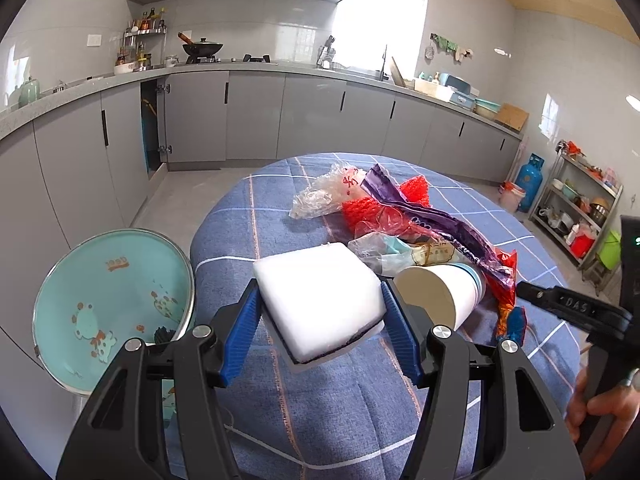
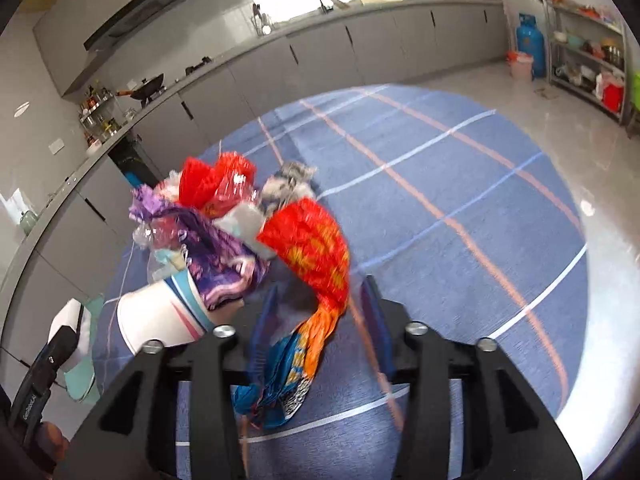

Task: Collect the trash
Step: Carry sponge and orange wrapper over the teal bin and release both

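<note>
My left gripper (image 1: 320, 316) is shut on a white foam block (image 1: 320, 292), its blue pads pressing both sides just above the blue checked tablecloth (image 1: 320, 408). Beyond it lies a trash heap: a paper cup (image 1: 436, 296) on its side, a purple wrapper (image 1: 432, 216), red mesh (image 1: 364, 208) and a clear bag (image 1: 320, 196). In the right wrist view my right gripper (image 2: 322, 300) stands open and blurred, with the tail of a red, orange and blue wrapper (image 2: 316, 256) lying between its fingers, the pads not pressing it. The cup (image 2: 160, 320) sits to its left.
A teal bin (image 1: 116, 304) with a metal rim and cartoon print stands left of the table. A hand (image 1: 600, 412) holds the right gripper's handle at the right edge. Grey cabinets (image 1: 256, 116), a blue gas cylinder (image 1: 529, 178) and a metal shelf (image 1: 576, 200) ring the room.
</note>
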Demonstrator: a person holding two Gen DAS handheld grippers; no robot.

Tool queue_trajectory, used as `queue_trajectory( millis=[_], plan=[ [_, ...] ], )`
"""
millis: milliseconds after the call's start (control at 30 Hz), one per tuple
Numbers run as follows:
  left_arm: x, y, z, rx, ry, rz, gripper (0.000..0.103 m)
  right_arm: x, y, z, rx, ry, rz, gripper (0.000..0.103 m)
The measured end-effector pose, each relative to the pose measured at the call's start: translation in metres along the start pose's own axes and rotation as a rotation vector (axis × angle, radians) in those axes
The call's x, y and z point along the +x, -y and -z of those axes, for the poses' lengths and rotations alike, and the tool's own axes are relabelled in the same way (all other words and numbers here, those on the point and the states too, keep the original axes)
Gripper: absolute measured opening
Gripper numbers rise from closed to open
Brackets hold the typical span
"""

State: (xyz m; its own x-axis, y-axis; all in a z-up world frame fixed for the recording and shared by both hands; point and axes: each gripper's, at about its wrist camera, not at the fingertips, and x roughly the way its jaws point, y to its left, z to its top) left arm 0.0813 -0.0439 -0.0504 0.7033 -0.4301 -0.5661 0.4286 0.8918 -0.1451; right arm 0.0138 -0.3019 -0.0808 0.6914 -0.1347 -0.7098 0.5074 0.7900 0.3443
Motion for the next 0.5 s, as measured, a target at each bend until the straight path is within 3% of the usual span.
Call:
queue_trajectory(
  millis=[167,233,267,300,367,500],
  plan=[
    [0.002,-0.004,0.001,-0.013,0.0,-0.012,0.059,0.023,-0.006,0.009,-0.012,-0.089,-0.012,0.048],
    [0.003,-0.004,0.001,-0.014,-0.002,-0.015,0.059,0.026,-0.009,0.011,-0.045,-0.084,0.002,0.04],
    [0.003,-0.004,0.001,-0.016,-0.003,-0.015,0.059,0.026,-0.009,0.011,-0.05,-0.086,0.002,0.029],
    [0.003,-0.005,0.001,-0.017,-0.003,-0.014,0.059,0.026,-0.006,0.01,-0.034,-0.098,-0.008,0.025],
    [0.002,-0.004,0.001,-0.015,0.001,-0.012,0.059,0.022,0.001,0.008,0.0,-0.093,-0.007,0.022],
    [0.0,-0.006,-0.001,-0.02,0.013,-0.011,0.059,-0.005,0.008,0.001,0.029,0.005,0.017,0.02]
  ],
)
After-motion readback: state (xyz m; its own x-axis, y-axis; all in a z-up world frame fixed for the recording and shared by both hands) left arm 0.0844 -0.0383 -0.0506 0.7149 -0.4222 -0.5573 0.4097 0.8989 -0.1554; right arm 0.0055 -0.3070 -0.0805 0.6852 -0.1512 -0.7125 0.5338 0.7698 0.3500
